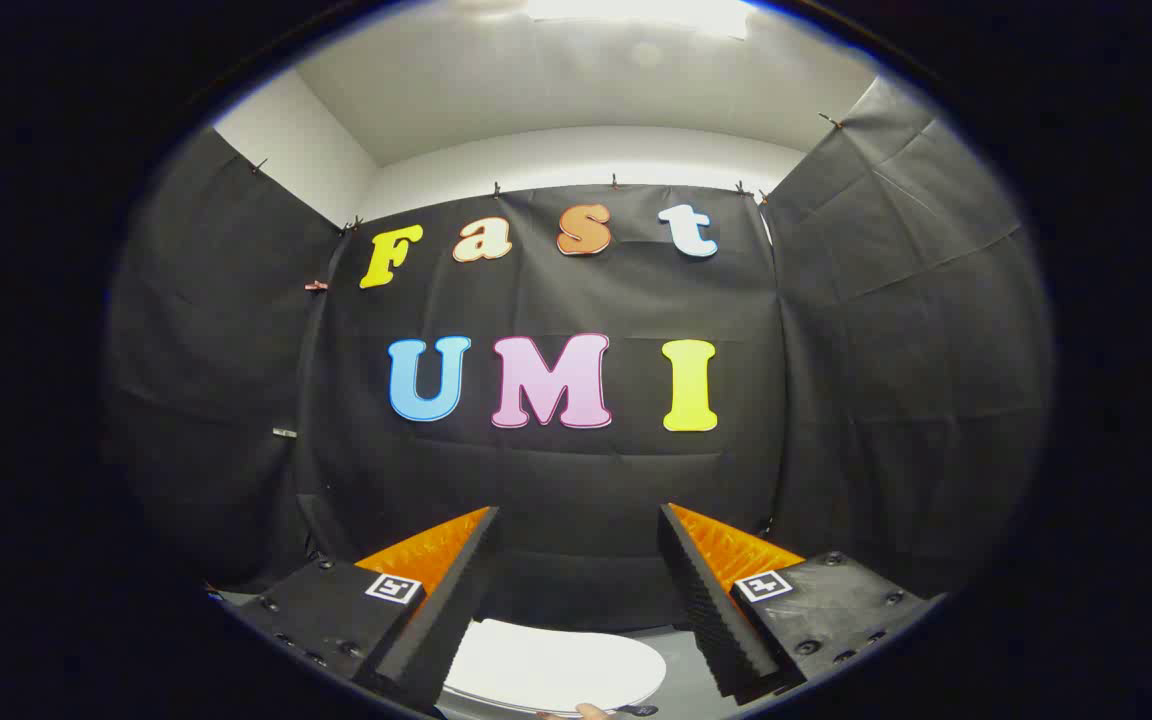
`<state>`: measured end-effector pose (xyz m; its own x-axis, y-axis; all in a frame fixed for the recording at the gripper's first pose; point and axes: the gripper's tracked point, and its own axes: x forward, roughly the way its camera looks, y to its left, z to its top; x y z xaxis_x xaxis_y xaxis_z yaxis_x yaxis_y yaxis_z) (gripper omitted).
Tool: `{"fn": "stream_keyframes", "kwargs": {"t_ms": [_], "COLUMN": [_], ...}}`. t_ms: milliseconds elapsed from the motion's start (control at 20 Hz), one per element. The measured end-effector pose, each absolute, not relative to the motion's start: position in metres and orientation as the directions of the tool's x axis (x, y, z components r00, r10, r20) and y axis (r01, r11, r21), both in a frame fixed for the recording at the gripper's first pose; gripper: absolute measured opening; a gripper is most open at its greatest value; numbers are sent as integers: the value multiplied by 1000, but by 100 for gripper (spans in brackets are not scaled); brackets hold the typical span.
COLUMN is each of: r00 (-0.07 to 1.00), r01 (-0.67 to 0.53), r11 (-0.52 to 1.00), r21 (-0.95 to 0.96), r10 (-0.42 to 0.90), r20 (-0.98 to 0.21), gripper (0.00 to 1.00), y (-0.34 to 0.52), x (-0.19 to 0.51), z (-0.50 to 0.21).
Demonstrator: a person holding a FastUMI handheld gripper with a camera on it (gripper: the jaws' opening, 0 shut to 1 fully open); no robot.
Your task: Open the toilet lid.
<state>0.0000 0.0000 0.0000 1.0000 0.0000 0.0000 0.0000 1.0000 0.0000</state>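
Item: handheld gripper (pixel 578 520), jaws standing wide apart and holding nothing, each toothed inner face turned toward the open gap; a square marker tag sits on each finger mount. Item: toilet lid (pixel 551 665), white, smooth, rounded in outline, lying low between and beneath the two fingers, closer to the camera than the fingertips; it appears closed and flat, though only part of its top shows. Its front lip lies near the lower limit of what can be seen, where a small sliver that may be a fingertip (pixel 591 711) shows; too little shows to say what it is. Item: grey floor or surround (pixel 681 690), a narrow strip just beside the lid. Item: black cloth wall (pixel 576 480), hanging beyond the fingers, flanked by cloth side panels, with white wall and a ceiling light above. Condition of task: not yet begun as judged here; the lid is untouched by the jaws, which point level at the wall and well above it. Handling note, as a judgement: tip the gripper downward until the lid's front edge comes between or just ahead of the fingers, catch one finger under the lip or close lightly across the rim, then lift in an arc toward the hinge at the rear, keeping the hold shallow so the smooth plastic does not slip free.
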Motion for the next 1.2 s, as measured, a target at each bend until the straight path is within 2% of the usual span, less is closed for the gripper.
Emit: {"fn": "stream_keyframes", "kwargs": {"t_ms": [1200], "r00": [999], "r01": [28], "r11": [1000], "r21": [4], "r10": [-28], "r20": [-31], "gripper": [98], "y": [-7], "x": [3], "z": [-7]}}
